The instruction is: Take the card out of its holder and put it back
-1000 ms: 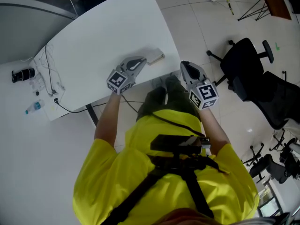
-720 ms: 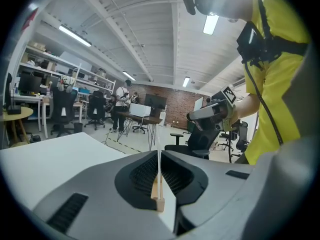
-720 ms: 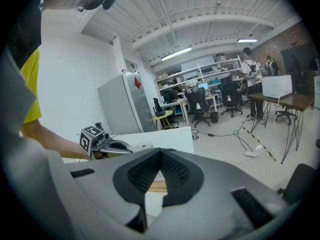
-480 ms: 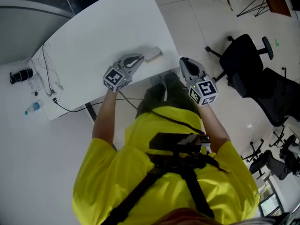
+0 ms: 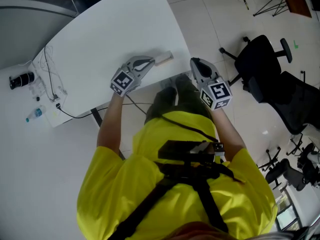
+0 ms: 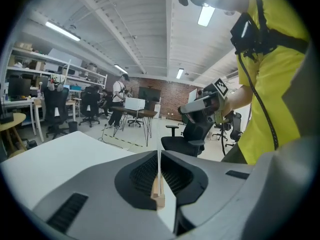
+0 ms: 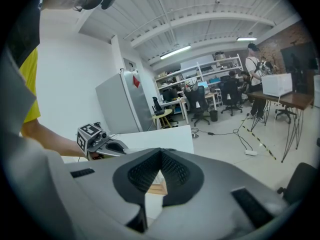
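Clamping edge-on, left gripper (image 5: 148, 64) jaws are closed on the card (image 6: 159, 166); the holder (image 6: 158, 199) sits at the card's foot, just below the jaws. Right gripper (image 5: 196, 64) jaws are together, empty, well aside. Card seemingly slotted, so removal and return both remain.

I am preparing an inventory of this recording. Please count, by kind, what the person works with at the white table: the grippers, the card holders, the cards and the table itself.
Grippers: 2 (left gripper, right gripper)
Card holder: 1
Card: 1
Table: 1
Total: 5
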